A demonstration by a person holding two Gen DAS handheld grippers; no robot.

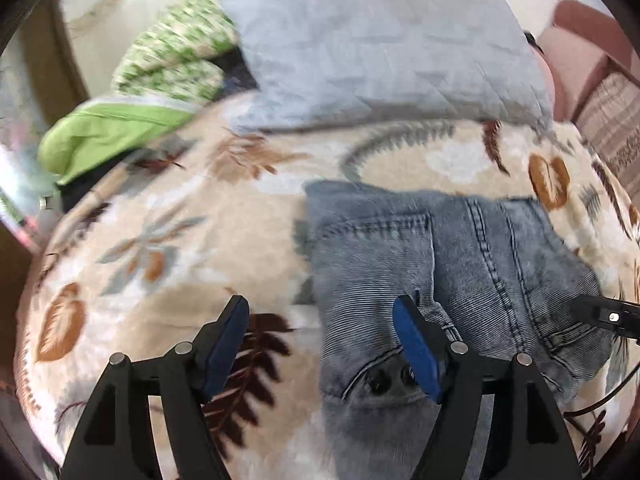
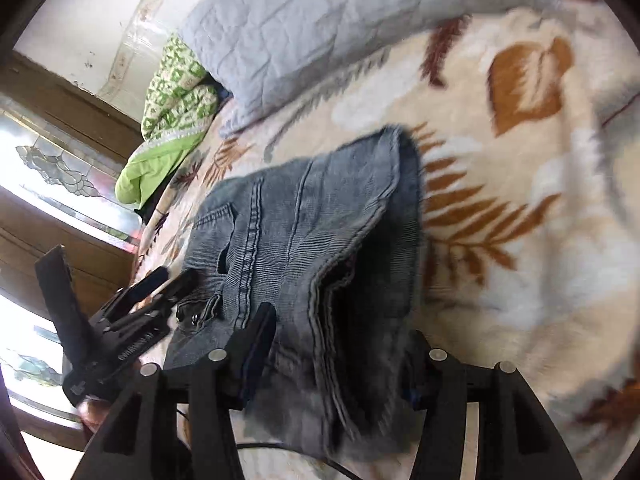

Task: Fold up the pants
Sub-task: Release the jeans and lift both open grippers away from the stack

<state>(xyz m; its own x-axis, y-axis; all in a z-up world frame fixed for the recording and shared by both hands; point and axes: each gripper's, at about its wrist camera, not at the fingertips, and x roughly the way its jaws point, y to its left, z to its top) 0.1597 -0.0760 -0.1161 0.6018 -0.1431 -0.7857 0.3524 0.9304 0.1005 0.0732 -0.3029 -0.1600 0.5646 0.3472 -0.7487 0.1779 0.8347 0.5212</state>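
A pair of blue-grey jeans lies folded in a compact stack on a leaf-patterned blanket. My left gripper is open and hovers over the stack's left edge, its right finger above the denim. In the right wrist view the jeans lie between my right gripper's wide-open fingers, and the right finger is partly hidden behind the folded edge. My right gripper holds nothing. The left gripper shows at the left of that view, beside the waistband.
A grey quilted pillow and green bedding lie at the far side of the bed. A wooden window frame stands at the left. A pink headboard or cushion is at the far right.
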